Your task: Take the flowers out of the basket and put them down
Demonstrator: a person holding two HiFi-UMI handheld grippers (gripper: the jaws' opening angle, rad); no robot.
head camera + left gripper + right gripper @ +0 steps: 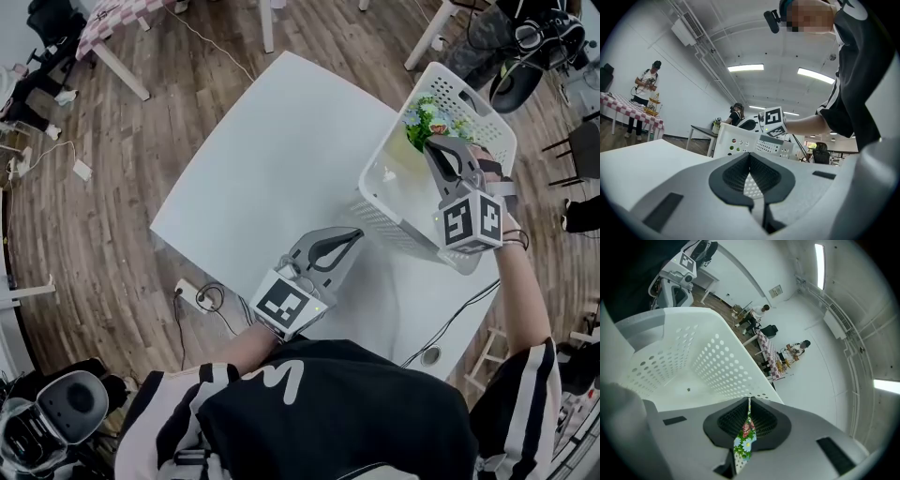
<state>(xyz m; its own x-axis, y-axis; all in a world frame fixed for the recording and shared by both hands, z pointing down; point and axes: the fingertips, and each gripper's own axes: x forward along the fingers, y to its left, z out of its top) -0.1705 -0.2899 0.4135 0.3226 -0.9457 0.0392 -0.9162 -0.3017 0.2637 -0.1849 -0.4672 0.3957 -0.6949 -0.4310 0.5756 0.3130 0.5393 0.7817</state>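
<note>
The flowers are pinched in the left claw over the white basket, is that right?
No. The flowers are pinched in the right claw, not the left, as the right gripper view shows. The left claw is shut with nothing in it. They are over the white basket, as you said.

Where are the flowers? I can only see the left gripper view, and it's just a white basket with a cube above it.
Observer: They're inside that basket. The head view shows the flowers, green and colourful, at its far end.
Operator: Did the other gripper catch them?
Observer: It looks so. In the right gripper view, the right gripper has its jaws closed on a thin flowery strip, which is likely part of the bunch.
</note>
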